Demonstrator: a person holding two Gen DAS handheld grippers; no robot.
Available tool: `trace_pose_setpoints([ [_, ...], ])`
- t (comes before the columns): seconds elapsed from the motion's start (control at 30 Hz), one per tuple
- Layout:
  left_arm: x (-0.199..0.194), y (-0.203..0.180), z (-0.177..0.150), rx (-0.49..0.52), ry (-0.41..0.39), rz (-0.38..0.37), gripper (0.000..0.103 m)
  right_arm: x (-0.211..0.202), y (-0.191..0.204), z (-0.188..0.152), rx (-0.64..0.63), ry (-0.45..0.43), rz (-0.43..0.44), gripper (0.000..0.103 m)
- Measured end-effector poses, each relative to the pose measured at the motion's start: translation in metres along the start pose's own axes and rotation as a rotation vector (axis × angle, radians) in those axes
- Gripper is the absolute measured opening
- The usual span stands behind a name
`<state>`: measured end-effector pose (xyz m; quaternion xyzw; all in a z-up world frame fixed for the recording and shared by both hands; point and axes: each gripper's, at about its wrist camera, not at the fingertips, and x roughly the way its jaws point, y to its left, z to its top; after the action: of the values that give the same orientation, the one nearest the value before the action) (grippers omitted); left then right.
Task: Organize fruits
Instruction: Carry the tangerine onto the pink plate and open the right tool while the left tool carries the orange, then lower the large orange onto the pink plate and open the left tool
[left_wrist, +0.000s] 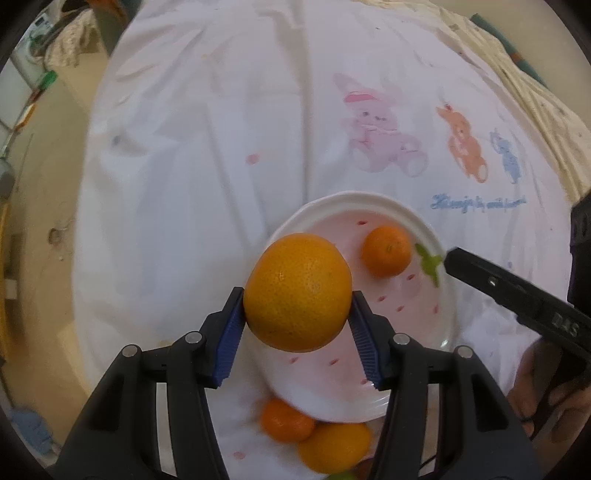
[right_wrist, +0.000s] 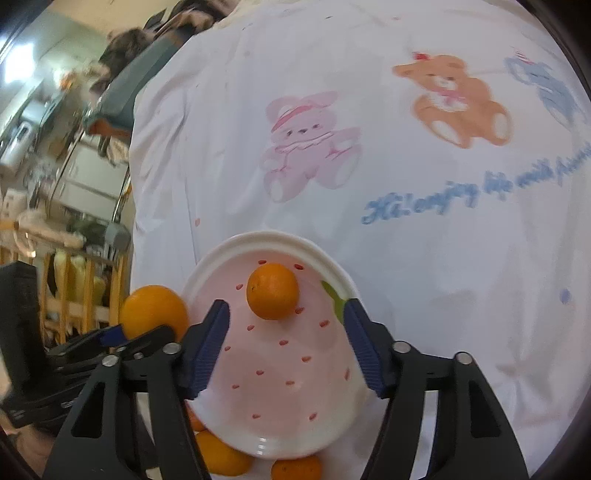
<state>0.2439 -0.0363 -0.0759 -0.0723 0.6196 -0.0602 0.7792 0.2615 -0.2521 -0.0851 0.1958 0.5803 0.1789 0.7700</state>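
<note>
The left tool (left_wrist: 297, 310) has its blue ribbed pads closed against the sides of a large, round, pebbly-skinned orange (left_wrist: 297, 291), which hangs above the near-left rim of the shallow white plate with a pink strawberry-dotted centre (left_wrist: 441, 317). On the plate, at about 1 o'clock from the held fruit in the left wrist view, sits a small deep-orange tangerine (left_wrist: 386, 251). Two more loose fruits lie on the cloth-covered surface just off the plate's near edge: another small tangerine (left_wrist: 286, 421) and a yellower orange (left_wrist: 334, 446) touching it. The white cloth printed with pastel bears and blue script (left_wrist: 184, 166) is rumpled under everything.

The right tool (right_wrist: 286, 345) hovers over the plate with its jaws spread wide and nothing between them; the plated tangerine (right_wrist: 272, 291) lies just ahead of its tips, toward 12 o'clock.

The step in hand appears to be setting the big orange down on the plate. To do it well, I would carry it toward the bare pink area at 3 to 5 o'clock of the plate's middle, clear of the tangerine, lower until the fruit rests on the dish, then ease the pads apart slowly. Round fruit on a shallow dish over soft cloth will likely roll, so a low, gentle release matters, and the right tool should stay out of the path.
</note>
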Motion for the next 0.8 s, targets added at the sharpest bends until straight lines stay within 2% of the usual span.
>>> trace_pose_setpoints([
  [0.1, 0.008, -0.005, 0.009, -0.025, 0.008, -0.050, 0.051, -0.017, -0.003, -0.001, 0.017, -0.020, -0.010, 0.068],
  [0.27, 0.032, -0.013, 0.017, -0.045, 0.068, -0.079, 0.051, -0.041, -0.016, -0.003, 0.064, -0.055, -0.005, 0.073],
  [0.43, 0.046, -0.014, 0.023, -0.070, 0.061, -0.090, 0.051, -0.048, -0.033, -0.001, 0.120, -0.071, -0.003, 0.073],
  [0.63, 0.053, -0.013, 0.022, -0.073, 0.071, -0.081, 0.055, -0.051, -0.030, 0.000, 0.112, -0.078, 0.012, 0.073],
  [0.67, 0.052, -0.014, 0.022, -0.066, 0.073, -0.068, 0.057, -0.051, -0.028, 0.000, 0.103, -0.079, 0.010, 0.073],
  [0.73, 0.048, -0.013, 0.022, -0.069, 0.058, -0.057, 0.076, -0.051, -0.026, 0.001, 0.091, -0.080, 0.007, 0.073],
  [0.8, 0.042, -0.012, 0.023, -0.078, 0.030, -0.063, 0.085, -0.050, -0.024, 0.000, 0.087, -0.078, 0.006, 0.073],
])
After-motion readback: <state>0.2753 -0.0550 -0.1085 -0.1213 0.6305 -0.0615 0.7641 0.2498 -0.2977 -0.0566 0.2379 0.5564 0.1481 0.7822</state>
